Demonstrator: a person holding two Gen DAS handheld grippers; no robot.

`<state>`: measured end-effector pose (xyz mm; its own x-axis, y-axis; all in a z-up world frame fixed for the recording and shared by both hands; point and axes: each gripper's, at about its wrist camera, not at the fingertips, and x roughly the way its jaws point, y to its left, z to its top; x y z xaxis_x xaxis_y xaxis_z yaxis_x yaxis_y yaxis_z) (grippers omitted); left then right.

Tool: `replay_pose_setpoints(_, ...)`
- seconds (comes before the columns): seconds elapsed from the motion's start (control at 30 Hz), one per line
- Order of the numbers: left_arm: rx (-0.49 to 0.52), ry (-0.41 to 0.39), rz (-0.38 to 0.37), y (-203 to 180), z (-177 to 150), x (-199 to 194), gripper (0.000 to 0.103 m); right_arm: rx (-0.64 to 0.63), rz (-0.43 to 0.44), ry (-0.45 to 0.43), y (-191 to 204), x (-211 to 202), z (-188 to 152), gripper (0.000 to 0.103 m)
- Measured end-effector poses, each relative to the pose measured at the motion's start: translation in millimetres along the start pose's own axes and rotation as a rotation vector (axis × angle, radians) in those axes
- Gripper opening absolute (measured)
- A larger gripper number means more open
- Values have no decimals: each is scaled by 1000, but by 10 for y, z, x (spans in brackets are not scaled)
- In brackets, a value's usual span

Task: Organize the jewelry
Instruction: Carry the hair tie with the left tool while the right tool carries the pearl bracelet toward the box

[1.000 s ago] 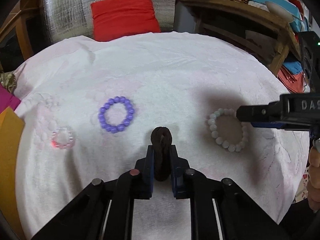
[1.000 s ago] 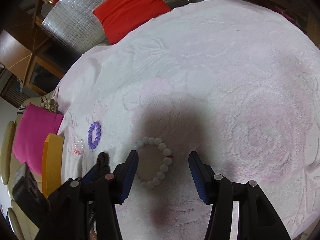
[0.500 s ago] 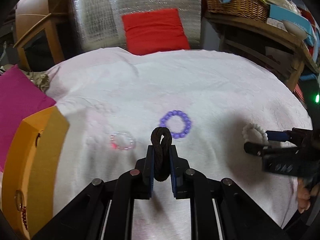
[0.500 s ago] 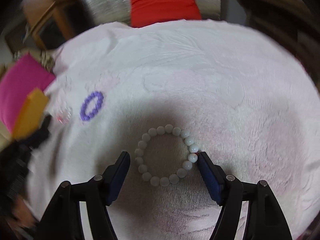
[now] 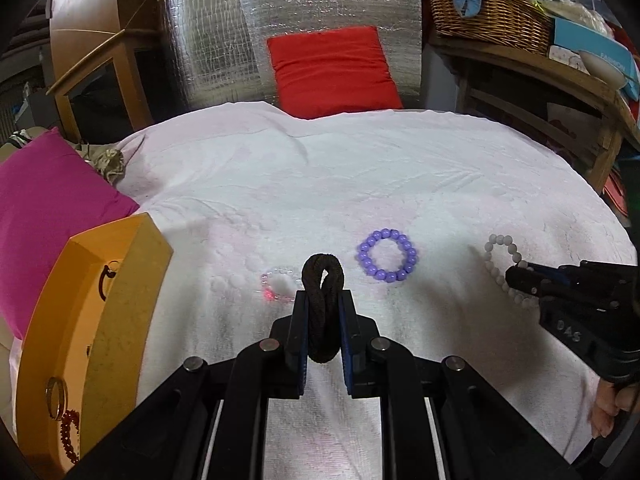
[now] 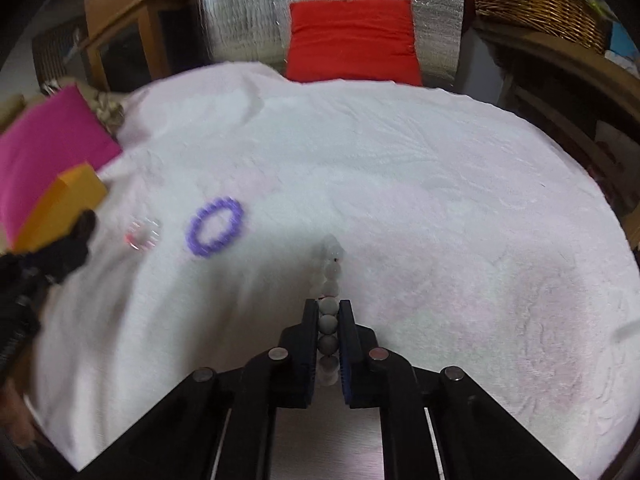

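- Right gripper (image 6: 328, 320): jaws pressed together on the white bead bracelet (image 6: 329, 320); the beads stand in a single file between the pads, and the far end of the loop is blurred.
- Same bracelet from the left wrist view (image 5: 500, 268): its near side is hidden behind the right gripper (image 5: 516, 278) at the right edge of the view.
- Left gripper (image 5: 323, 320): jaws clamped on a dark brown fabric loop (image 5: 322, 304), which sticks up between the pads and hides part of the clear bracelet (image 5: 278, 286) behind it.
- Clear bracelet: faint against the cloth, with a red glint on it; it lies left of the purple bracelet (image 5: 387, 255).
- Purple bracelet: flat on the cloth, a full ring, between the clear bracelet and the white bead bracelet.
- Orange box (image 5: 92, 320): well left of the purple bracelet and cut off by the edge of the view; a ring and red beads show inside.
- White towel-like cloth (image 5: 320, 184): covers a round surface, wrinkled and embossed.
- Pink cushion (image 5: 44, 208): behind the orange box.
- Red cushion (image 5: 332, 70): far beyond the purple bracelet, against silver foil sheeting.
- Wicker basket (image 5: 488, 12): on a wooden shelf to the right of the red cushion.
- Bare cloth spreads wide beyond the purple bracelet as far as the far rim.
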<state>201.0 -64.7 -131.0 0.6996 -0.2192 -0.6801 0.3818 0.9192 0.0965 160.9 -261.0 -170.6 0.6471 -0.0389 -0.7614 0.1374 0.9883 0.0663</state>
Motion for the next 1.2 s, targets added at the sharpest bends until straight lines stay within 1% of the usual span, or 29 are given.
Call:
replay_pose_setpoints(0.1,2,-8,17,25,-3,-21,14,19,55,-11,49,-35,26,10)
replay_pose_setpoints(0.23,-1,-18,31,77,-7,-67,14,38,105,-15,103,-27,70,10)
replay_pose_setpoints(0.4,-38,-30,46,225,-6,-158,14,75,152,-18,142,-13,89,10)
replay_pose_setpoints(0.5,-61,-31,68,328,-17,-194,14,88,172,-19,168,-24,93,10)
replay_pose_setpoints(0.77,-131,-39,161,702,-86,-300,14,76,222,-45,393,-44,131,10)
replay_pose_setpoints(1.0,-158,-48,198,917,-142,-369,14,53,269,-66,629,-59,142,10)
replay_pose_setpoints(1.2,-174,-50,215,1039,-185,-410,14,36,286,-78,761,-57,129,10)
